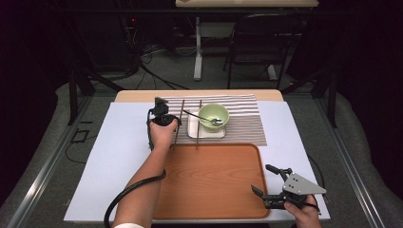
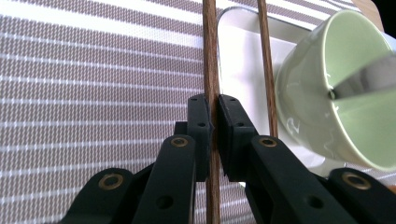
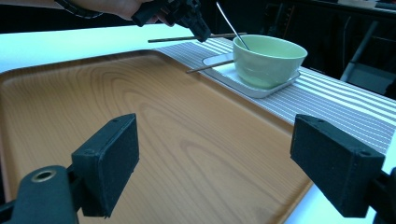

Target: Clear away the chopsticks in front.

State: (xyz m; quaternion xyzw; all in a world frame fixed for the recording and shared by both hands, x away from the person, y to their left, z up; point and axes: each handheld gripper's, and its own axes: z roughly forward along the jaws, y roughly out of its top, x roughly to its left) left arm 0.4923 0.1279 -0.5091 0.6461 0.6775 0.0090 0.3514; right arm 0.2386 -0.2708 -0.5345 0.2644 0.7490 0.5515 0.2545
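Over on the left, the left gripper (image 1: 162,115) hangs above the striped placemat (image 1: 247,118), and its jaws are pinching one brown chopstick (image 1: 179,124) tight. The left gripper view shows it well: black pads (image 2: 201,126) pressed on either side of the stick, which runs straight up between them over the placemat. In the right gripper view that chopstick sits level in the air, clear of the mat. Just beside it, the second chopstick (image 1: 198,124) lies with one end on the white rectangular plate (image 1: 194,128). On that plate stands the green bowl (image 1: 214,116), a metal spoon (image 1: 202,117) leaning inside it. Nearer the person, the wooden tray (image 1: 209,180) lies bare. At the right, the right gripper (image 1: 272,182) rests by the tray's corner, its jaws spread wide with nothing between them.
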